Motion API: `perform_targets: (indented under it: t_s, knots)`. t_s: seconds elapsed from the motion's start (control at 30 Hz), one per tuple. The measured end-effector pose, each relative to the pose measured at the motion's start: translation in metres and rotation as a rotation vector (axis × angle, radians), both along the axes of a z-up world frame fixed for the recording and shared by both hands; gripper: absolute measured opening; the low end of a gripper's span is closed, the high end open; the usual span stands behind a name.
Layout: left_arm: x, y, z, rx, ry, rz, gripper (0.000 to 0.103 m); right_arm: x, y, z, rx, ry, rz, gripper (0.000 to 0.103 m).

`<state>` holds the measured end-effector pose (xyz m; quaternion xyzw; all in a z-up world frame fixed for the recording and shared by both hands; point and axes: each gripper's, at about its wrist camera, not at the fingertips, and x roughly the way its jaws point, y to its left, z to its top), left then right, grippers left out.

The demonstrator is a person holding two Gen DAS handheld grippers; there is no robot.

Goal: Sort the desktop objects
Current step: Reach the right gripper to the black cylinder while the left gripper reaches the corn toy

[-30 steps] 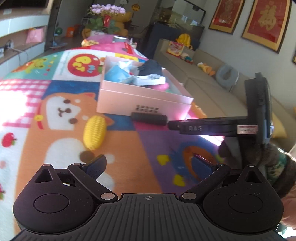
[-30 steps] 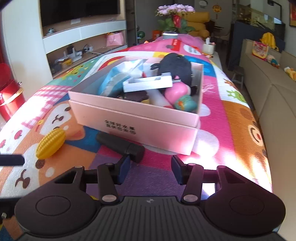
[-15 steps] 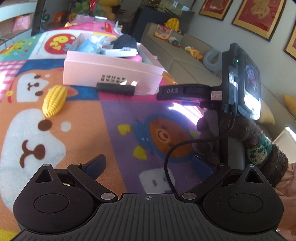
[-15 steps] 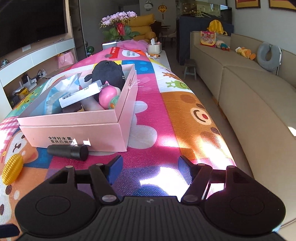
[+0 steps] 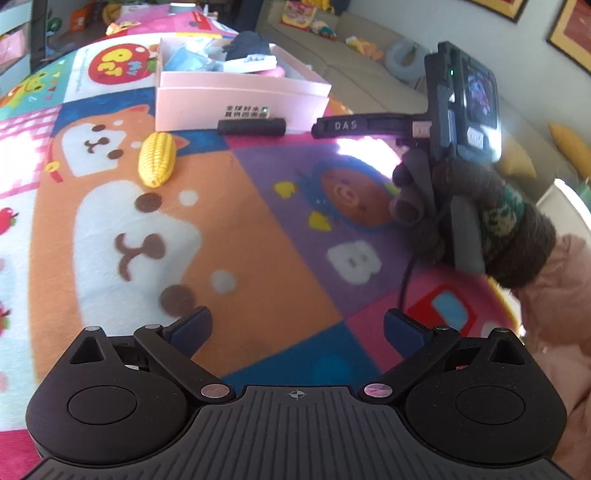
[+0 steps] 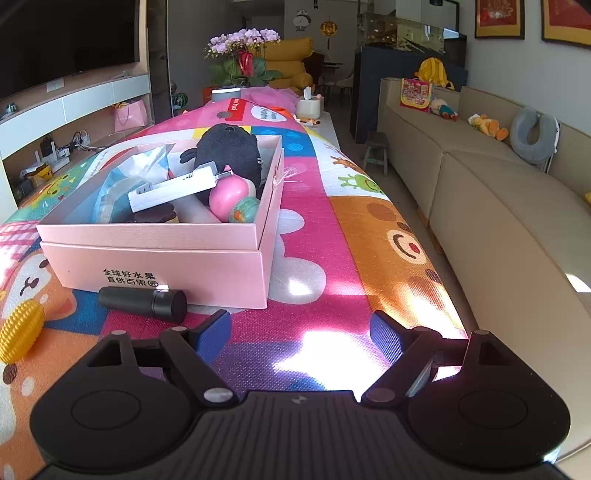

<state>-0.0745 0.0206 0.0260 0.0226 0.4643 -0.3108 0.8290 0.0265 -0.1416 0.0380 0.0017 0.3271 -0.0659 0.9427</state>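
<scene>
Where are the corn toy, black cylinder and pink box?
corn toy (image 5: 157, 159), left wrist view, middle of cob.
black cylinder (image 6: 142, 299), right wrist view, mid-barrel.
pink box (image 6: 207, 271), right wrist view, front wall.

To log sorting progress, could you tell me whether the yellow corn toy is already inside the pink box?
No, the yellow corn toy lies on the play mat, outside the pink box.

home living room: long beige sofa (image 6: 480, 177) with soft toys (image 6: 487, 125) and neck pillow (image 6: 535, 134), wall tv (image 6: 66, 40) over shelving, potted orchid (image 6: 242, 55), framed red pictures (image 6: 498, 18), cartoon play mat (image 6: 332, 236) covered the table
</scene>
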Motion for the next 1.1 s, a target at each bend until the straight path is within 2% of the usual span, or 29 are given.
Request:
perform_targets:
  t_s: [0.1, 0.17, 0.23, 0.3, 0.33, 0.4, 0.47, 0.5, 0.63, 0.67, 0.73, 0.77, 0.97, 1.1]
  knots:
    - [-0.012, 0.018, 0.0, 0.101, -0.031, -0.027, 0.102, -0.007, 0.012, 0.001, -0.047, -0.024, 0.037, 0.088]
    - [-0.014, 0.03, 0.002, 0.106, -0.068, 0.016, 0.102, -0.01, 0.023, 0.001, -0.058, -0.024, 0.078, 0.088]
    - [-0.009, 0.041, 0.008, 0.066, -0.106, 0.106, 0.103, -0.009, 0.037, 0.002, -0.055, -0.017, 0.126, 0.089]
    - [0.004, 0.05, 0.015, 0.01, -0.142, 0.244, 0.103, -0.005, 0.052, 0.003, -0.05, -0.007, 0.163, 0.098]
    - [0.014, 0.052, 0.019, 0.013, -0.171, 0.33, 0.103, -0.001, 0.058, 0.004, -0.047, -0.005, 0.168, 0.103]
    - [0.03, 0.048, 0.022, 0.082, -0.234, 0.46, 0.103, 0.013, 0.072, 0.005, -0.049, 0.014, 0.158, 0.103]
    - [0.045, 0.042, 0.022, 0.147, -0.269, 0.532, 0.103, 0.029, 0.081, 0.004, -0.034, 0.031, 0.127, 0.103]
    - [0.051, 0.039, 0.022, 0.152, -0.279, 0.547, 0.103, 0.036, 0.084, 0.002, -0.017, 0.044, 0.114, 0.103]
    - [0.064, 0.035, 0.022, 0.112, -0.287, 0.576, 0.103, 0.054, 0.091, -0.006, 0.048, 0.089, 0.097, 0.103]
    - [0.066, 0.034, 0.022, 0.108, -0.289, 0.575, 0.103, 0.054, 0.091, -0.008, 0.047, 0.089, 0.095, 0.1]
    - [0.071, 0.03, 0.02, 0.111, -0.292, 0.567, 0.103, 0.049, 0.087, -0.008, 0.053, 0.082, 0.113, 0.088]
    - [0.072, 0.026, 0.018, 0.116, -0.294, 0.559, 0.103, 0.045, 0.085, -0.007, 0.049, 0.079, 0.136, 0.077]
    - [0.084, 0.002, 0.008, 0.161, -0.324, 0.481, 0.103, 0.001, 0.054, -0.001, 0.049, 0.098, 0.193, 0.076]
    - [0.088, -0.01, 0.001, 0.153, -0.323, 0.426, 0.103, -0.033, 0.03, 0.002, 0.079, 0.13, 0.243, 0.076]
